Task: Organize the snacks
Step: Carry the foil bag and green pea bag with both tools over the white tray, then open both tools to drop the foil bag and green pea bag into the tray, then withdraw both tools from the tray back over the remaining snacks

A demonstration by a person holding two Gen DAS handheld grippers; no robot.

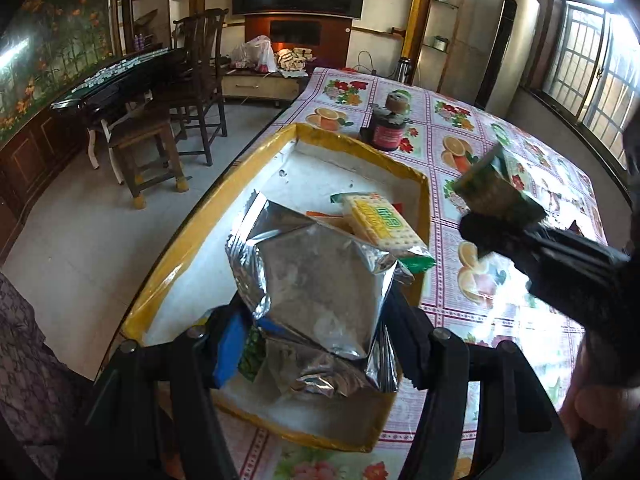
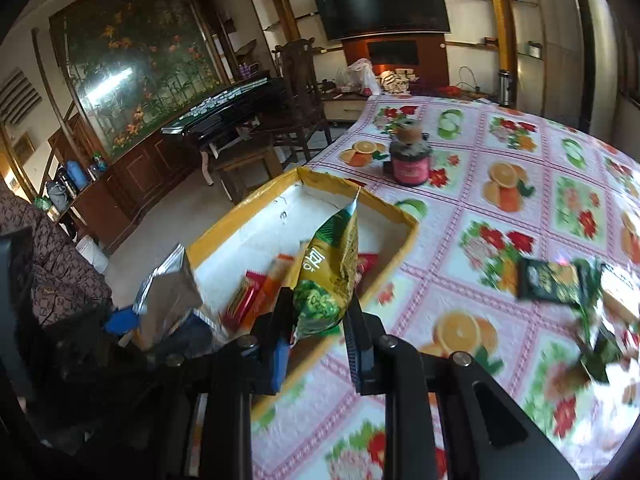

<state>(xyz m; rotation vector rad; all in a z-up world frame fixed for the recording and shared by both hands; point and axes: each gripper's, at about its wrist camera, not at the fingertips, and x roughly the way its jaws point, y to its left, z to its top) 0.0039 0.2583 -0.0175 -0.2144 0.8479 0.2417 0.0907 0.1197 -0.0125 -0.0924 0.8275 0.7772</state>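
Observation:
In the left wrist view, my left gripper (image 1: 316,312) is shut on a crumpled silver foil bag (image 1: 320,276), held over the near end of a yellow-rimmed box (image 1: 352,146). A cracker packet (image 1: 380,224) lies in the box behind the bag. My right gripper (image 2: 318,300) is shut on a green and yellow snack packet (image 2: 330,264), which stands upright at the box's right rim (image 2: 404,236). Red and orange packets (image 2: 256,296) lie inside the box. The left view shows the right gripper (image 1: 492,216) carrying the green packet (image 1: 500,184) over the tablecloth.
Dark green snack packets (image 2: 548,280) lie blurred on the floral tablecloth (image 2: 500,216) to the right. A dark jar with a cork lid (image 2: 412,160) stands beyond the box. Off the table's left edge are a wooden stool (image 1: 144,140) and chair (image 1: 200,80).

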